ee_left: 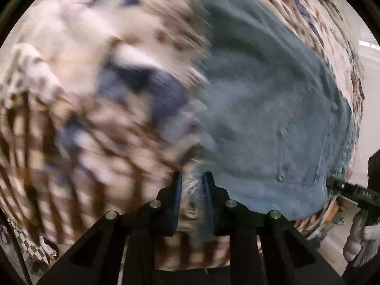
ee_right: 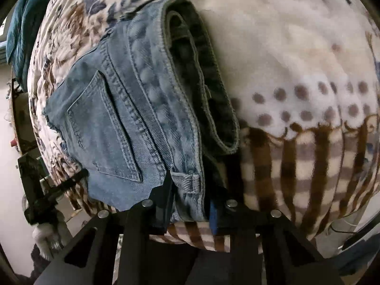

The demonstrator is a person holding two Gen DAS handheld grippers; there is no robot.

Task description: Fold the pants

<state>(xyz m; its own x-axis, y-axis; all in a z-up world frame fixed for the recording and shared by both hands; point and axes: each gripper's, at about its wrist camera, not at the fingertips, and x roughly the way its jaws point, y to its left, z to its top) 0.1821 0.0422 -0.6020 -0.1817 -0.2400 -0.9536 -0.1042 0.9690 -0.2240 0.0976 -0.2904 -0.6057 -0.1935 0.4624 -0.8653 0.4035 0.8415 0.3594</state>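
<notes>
In the left wrist view, heavily blurred, the left gripper (ee_left: 192,178) had its 2 fingers drawn close on a frayed pale edge of the denim pants (ee_left: 261,109), apparently pinching it. The pants filled the right half of the frame on the patterned blanket (ee_left: 59,95), their long axis running from the near fingers up and away toward the far right. The right gripper (ee_left: 337,185) showed at the right edge, at the pants' corner. In the right wrist view, the right gripper (ee_right: 187,190) was clamped on the waistband near a belt loop (ee_right: 187,181). The pants (ee_right: 133,109) lay folded on the blanket (ee_right: 285,59), the waistband running from the near fingers away to the far side, a back pocket (ee_right: 104,128) facing up on its left. The left gripper (ee_right: 47,190) appeared at the left edge.
</notes>
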